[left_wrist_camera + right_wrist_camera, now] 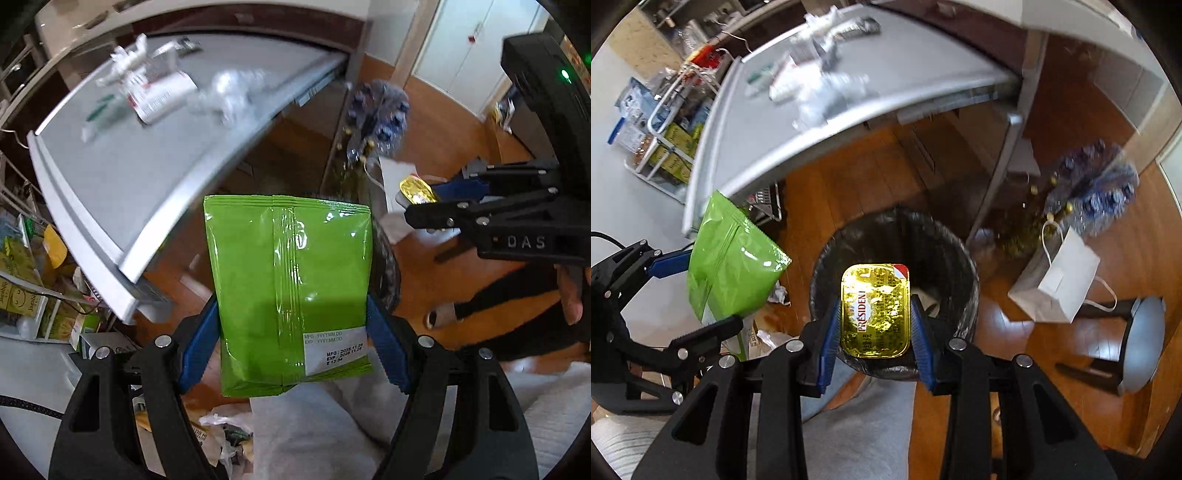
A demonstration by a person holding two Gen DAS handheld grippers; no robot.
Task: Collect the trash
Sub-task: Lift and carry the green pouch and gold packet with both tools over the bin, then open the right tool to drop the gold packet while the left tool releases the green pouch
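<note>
Progress: partway, by my reading. Two pieces of trash are in hand and neither is in the bin yet.

The left gripper (291,336) is closed onto a green snack pouch (288,288), its blue pads pressing the pouch's two side edges; the pouch hangs upright at centre frame, clear of the table. The right gripper (875,325) is clamped on a gold foil butter portion (874,310), held flat between its pads at centre of the right wrist view, directly over the mouth of the black-lined trash bin (964,273) on the wooden floor.

Outstanding: several items lie on the grey table (147,177) in the upper left of the frame, among them crumpled clear plastic (232,94), a red-and-white wrapper (162,98) and white scraps (125,61). All are motion-blurred, so a count is unreliable.

Differences between views: the right wrist view shows the bin opening and a little of its contents, a white paper bag (1060,284) and a stool (1141,343) at right. In the left wrist view the bin is almost wholly hidden behind the pouch, but the pouch's date label and back seam are legible there.
</note>
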